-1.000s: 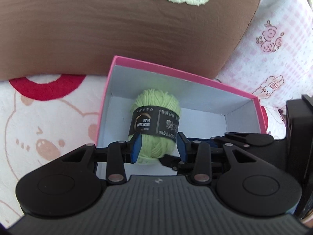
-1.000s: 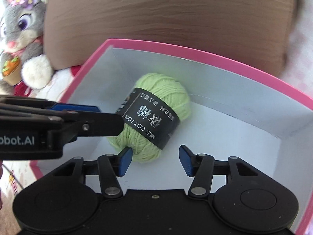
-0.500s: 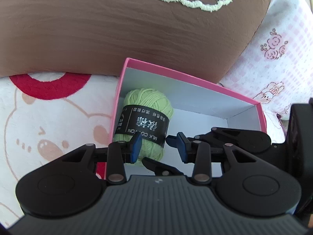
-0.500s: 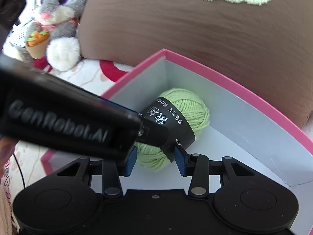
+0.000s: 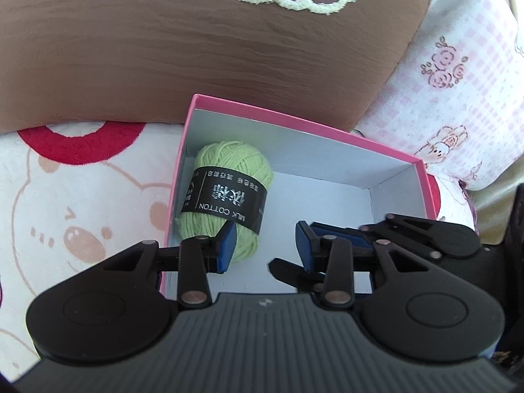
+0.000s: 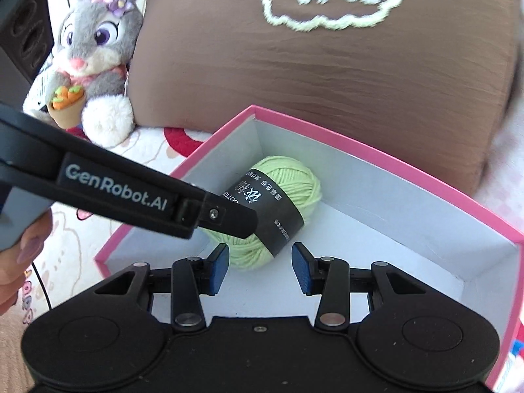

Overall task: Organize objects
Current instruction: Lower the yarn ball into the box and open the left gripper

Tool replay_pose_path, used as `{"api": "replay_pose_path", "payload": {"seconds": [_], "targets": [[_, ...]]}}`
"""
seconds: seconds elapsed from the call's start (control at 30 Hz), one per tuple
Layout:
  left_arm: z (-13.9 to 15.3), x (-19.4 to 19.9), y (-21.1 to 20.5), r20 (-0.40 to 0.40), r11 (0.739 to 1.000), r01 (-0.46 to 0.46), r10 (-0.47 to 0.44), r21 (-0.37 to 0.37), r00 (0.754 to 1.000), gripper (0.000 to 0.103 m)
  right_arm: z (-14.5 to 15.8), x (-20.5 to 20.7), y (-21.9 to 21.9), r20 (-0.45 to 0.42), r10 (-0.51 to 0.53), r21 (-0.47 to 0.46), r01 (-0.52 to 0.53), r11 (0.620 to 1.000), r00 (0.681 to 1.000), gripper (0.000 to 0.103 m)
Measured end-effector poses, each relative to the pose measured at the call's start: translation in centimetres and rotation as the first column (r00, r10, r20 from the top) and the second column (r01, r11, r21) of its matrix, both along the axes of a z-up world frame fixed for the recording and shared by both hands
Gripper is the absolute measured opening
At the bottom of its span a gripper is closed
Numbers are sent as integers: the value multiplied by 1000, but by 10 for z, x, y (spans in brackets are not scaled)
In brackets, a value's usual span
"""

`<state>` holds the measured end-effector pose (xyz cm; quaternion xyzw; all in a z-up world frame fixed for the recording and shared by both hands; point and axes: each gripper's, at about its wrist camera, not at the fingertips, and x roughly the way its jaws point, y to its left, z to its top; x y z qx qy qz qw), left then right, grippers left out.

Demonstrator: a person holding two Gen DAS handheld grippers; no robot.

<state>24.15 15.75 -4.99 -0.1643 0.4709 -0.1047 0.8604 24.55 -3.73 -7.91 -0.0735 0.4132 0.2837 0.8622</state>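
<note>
A light green yarn ball (image 5: 226,193) with a black "MILK COTTON" label lies inside a pink box (image 5: 304,122) with a white interior, against its left wall. It also shows in the right wrist view (image 6: 281,209), in the box (image 6: 376,150). My left gripper (image 5: 265,245) is open and empty, just in front of the yarn's right side. My right gripper (image 6: 258,267) is open and empty, close in front of the yarn. The left gripper's finger (image 6: 229,219) crosses the right wrist view and hides part of the yarn.
A large brown cushion (image 5: 163,39) with a cloud outline stands behind the box. A grey plush rabbit (image 6: 95,55) sits at the left. A pink floral pillow (image 5: 458,82) lies to the right. The box rests on a white bear-print blanket (image 5: 82,196).
Both grippers have pulled back and up from the yarn, which rests free in the box. The left gripper's jaws have opened wider.
</note>
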Motion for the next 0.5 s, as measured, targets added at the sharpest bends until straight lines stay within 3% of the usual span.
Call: {"api": "replay_pose_path", "payload": {"seconds": [0.33, 0.5], "targets": [[35, -33, -18, 10, 997, 19, -20, 69, 1000, 42, 33, -42, -15, 52, -81, 13, 80, 997, 995, 53], [56, -55, -26, 10, 994, 22, -23, 102, 1000, 57, 54, -69, -26, 66, -109, -3, 109, 994, 992, 60]]}}
